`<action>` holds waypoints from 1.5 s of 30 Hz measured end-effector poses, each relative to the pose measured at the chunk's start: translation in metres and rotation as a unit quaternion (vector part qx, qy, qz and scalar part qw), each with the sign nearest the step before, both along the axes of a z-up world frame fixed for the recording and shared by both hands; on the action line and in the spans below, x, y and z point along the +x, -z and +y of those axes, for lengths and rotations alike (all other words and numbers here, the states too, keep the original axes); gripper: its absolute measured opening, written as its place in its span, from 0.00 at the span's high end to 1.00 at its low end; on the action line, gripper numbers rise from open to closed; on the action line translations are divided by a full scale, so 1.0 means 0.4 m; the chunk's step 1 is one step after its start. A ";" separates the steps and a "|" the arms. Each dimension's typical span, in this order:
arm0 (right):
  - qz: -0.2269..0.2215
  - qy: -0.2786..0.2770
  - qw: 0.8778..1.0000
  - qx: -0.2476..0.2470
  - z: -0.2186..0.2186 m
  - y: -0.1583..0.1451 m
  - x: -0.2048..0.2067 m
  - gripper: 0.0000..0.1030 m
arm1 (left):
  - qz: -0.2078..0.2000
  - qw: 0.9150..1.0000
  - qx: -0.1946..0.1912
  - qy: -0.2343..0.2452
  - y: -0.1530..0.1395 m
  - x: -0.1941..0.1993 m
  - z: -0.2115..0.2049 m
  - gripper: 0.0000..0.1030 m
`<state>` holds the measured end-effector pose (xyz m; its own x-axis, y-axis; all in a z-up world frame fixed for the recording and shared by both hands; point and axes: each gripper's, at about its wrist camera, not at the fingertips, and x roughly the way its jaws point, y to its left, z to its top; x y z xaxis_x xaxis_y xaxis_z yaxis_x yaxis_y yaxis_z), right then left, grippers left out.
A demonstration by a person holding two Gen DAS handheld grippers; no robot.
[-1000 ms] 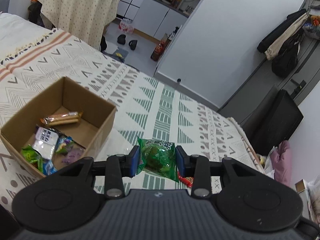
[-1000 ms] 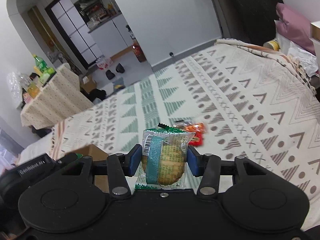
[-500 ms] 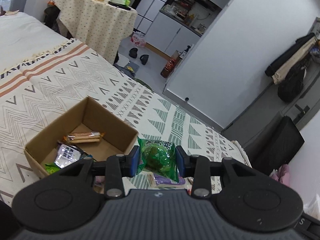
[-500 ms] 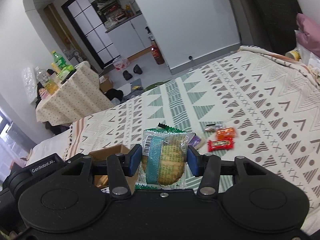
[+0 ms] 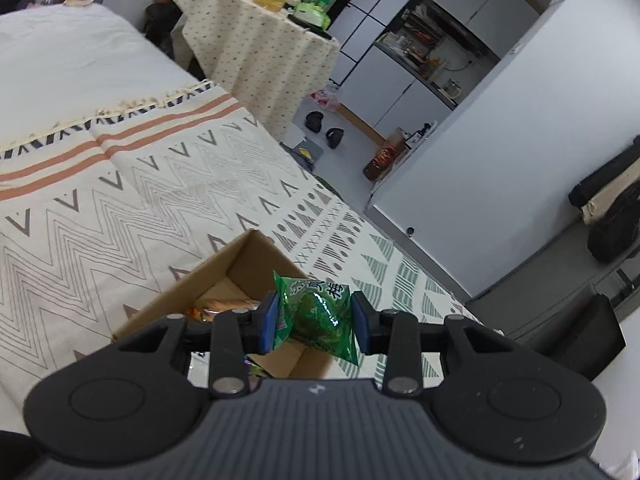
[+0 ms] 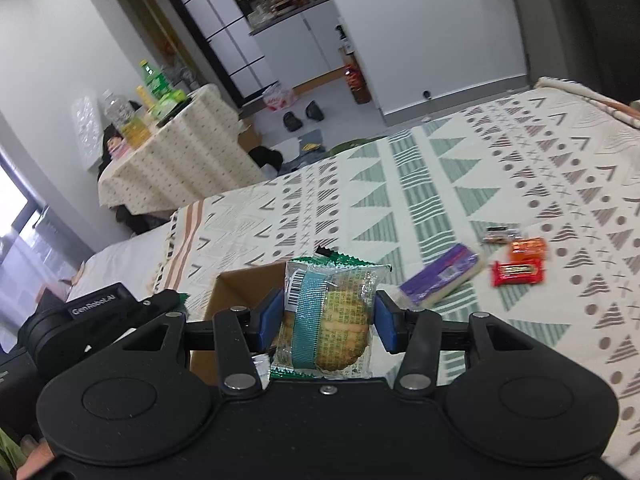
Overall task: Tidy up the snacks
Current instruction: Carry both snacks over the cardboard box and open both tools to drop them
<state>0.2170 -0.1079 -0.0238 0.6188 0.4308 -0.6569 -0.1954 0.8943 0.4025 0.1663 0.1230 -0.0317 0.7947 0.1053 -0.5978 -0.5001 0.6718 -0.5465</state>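
My left gripper (image 5: 314, 322) is shut on a green snack packet (image 5: 316, 316) and holds it above the open cardboard box (image 5: 208, 276) on the patterned bed cover. An orange-wrapped snack (image 5: 218, 306) lies inside the box. My right gripper (image 6: 326, 320) is shut on a clear packet with a biscuit and a teal band (image 6: 326, 316), held over the same box (image 6: 236, 284). The left gripper's body (image 6: 80, 320) shows at the left of the right wrist view. A purple packet (image 6: 440, 276), a red bar (image 6: 518, 272), an orange packet (image 6: 528, 246) and a small dark packet (image 6: 500, 234) lie on the cover.
The bed cover (image 6: 460, 168) stretches to the right and far side. A table with a dotted cloth (image 5: 256, 52) holds bottles beyond the bed's edge. Shoes (image 6: 300, 114) and a bottle (image 6: 356, 82) are on the floor by the kitchen cabinets.
Both grippers have moved left toward the box with their packets still held. The box now sits right under the left fingers, and the loose snacks have slid to the right in the right wrist view.
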 end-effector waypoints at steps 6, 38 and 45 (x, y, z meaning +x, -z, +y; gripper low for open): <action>0.006 -0.020 1.000 0.003 0.079 0.024 0.040 0.54 | 0.015 1.000 -0.020 -0.016 0.044 0.011 0.049 0.64; 0.028 0.000 0.999 -0.016 0.071 0.085 0.079 0.18 | 0.087 0.992 -0.051 -0.082 0.139 0.036 0.070 0.14; 0.019 0.032 0.999 -0.021 -0.032 0.064 0.056 0.17 | 0.077 0.997 -0.010 -0.004 0.096 0.059 -0.035 0.11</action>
<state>0.2395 -0.1207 -0.0493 0.6187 0.3618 -0.6973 -0.1219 0.9211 0.3698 0.1898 0.1089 -0.0700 0.6931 0.0983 -0.7141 -0.5845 0.6564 -0.4769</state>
